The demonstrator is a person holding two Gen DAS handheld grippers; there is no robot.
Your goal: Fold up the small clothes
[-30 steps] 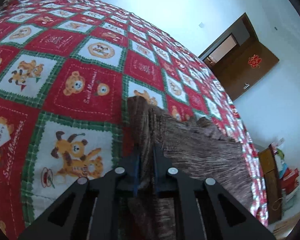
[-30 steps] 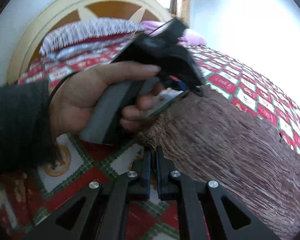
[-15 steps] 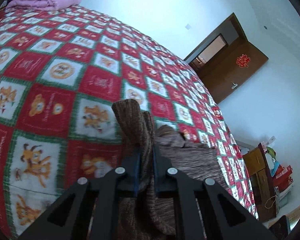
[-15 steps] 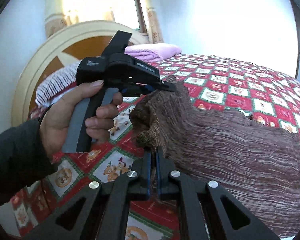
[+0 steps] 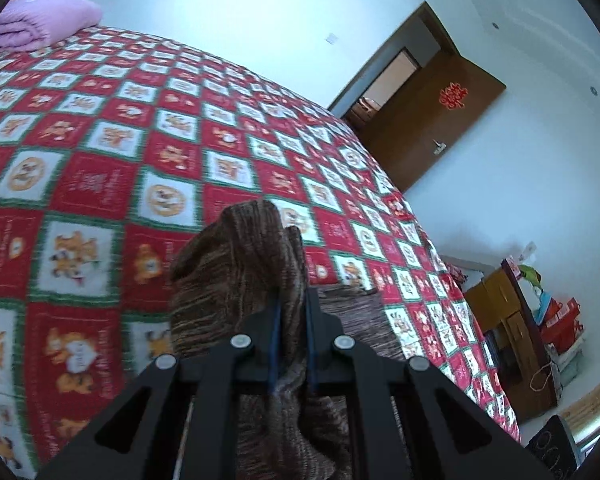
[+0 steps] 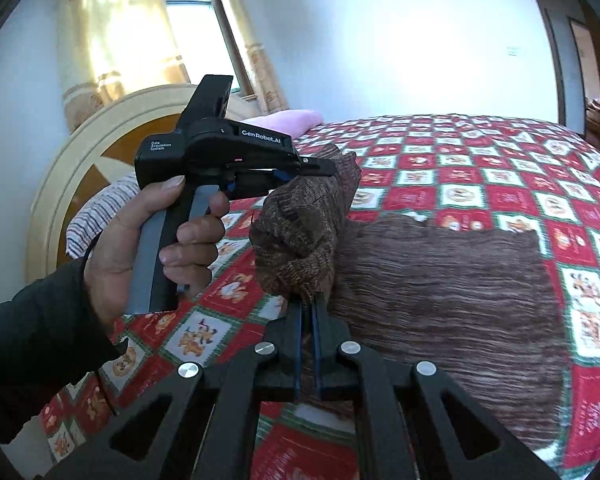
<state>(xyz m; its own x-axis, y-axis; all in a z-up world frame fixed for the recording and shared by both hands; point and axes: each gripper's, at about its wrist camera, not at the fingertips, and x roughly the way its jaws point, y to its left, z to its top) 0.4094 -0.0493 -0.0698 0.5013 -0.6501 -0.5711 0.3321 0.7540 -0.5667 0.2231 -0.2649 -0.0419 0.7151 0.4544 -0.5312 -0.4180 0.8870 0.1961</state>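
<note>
A brown knitted garment [image 6: 440, 292] lies spread on the red patchwork bedspread [image 6: 480, 176], with its near edge lifted. My right gripper [image 6: 309, 304] is shut on one bunched corner of that edge. My left gripper [image 5: 291, 300] is shut on the other corner of the garment [image 5: 240, 264], held up above the bed. The left gripper also shows in the right wrist view [image 6: 320, 166], held in a hand, with the fabric hanging from its tips.
A folded pink quilt [image 5: 40, 22] and a striped pillow [image 6: 96, 216] lie at the head of the bed by the round headboard [image 6: 100, 128]. A brown door [image 5: 432, 120] stands open beyond the bed. A wooden cabinet with boxes [image 5: 516, 320] stands at the right.
Both grippers have risen and tilted up, lifting the garment's near edge off the bed. The two held corners now hang higher, and more of the room shows.
</note>
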